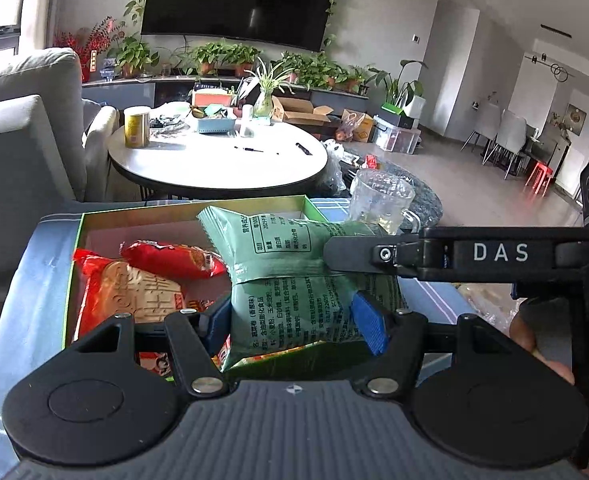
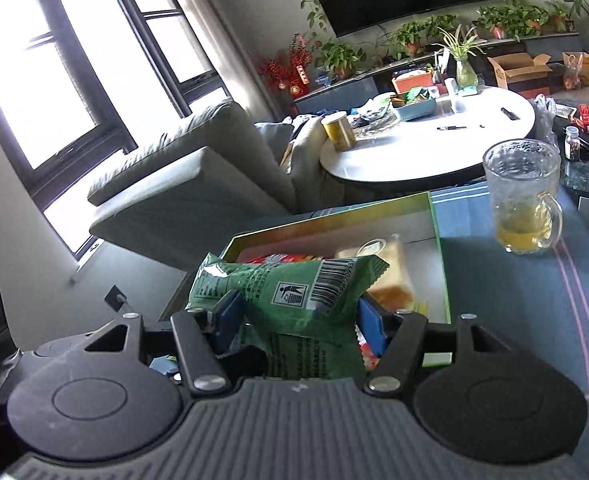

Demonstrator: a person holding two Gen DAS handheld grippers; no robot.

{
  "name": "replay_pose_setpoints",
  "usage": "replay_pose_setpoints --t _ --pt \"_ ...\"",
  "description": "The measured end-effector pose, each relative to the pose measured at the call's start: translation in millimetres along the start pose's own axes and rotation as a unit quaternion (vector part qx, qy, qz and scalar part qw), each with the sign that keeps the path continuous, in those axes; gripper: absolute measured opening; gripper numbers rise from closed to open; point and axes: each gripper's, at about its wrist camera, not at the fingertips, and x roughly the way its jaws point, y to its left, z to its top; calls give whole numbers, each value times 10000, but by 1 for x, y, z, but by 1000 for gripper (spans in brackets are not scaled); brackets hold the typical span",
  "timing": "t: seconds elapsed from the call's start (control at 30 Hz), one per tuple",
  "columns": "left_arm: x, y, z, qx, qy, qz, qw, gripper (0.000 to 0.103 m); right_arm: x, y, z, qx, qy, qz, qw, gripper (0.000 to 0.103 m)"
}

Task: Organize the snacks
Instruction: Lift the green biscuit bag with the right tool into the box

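Both left gripper (image 1: 294,312) and right gripper (image 2: 294,316) squeezed tight on green snack bag (image 1: 294,280), mid-frame, over box (image 1: 76,264), for dropping in.

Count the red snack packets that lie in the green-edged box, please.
2 are clear: a red packet with a round biscuit at the left of the box, and a smaller red packet behind it. Red scraps under the green packet may be more.

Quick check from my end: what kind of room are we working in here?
Most likely a home living room: a wall-mounted TV above a row of potted plants, a grey sofa, and a round white table.
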Motion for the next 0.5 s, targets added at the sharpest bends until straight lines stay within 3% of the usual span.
replay_pose_setpoints --t 0.5 --pt "37 0 6 -31 245 200 9995 61 28 -27 7 186 83 30 9998 77"
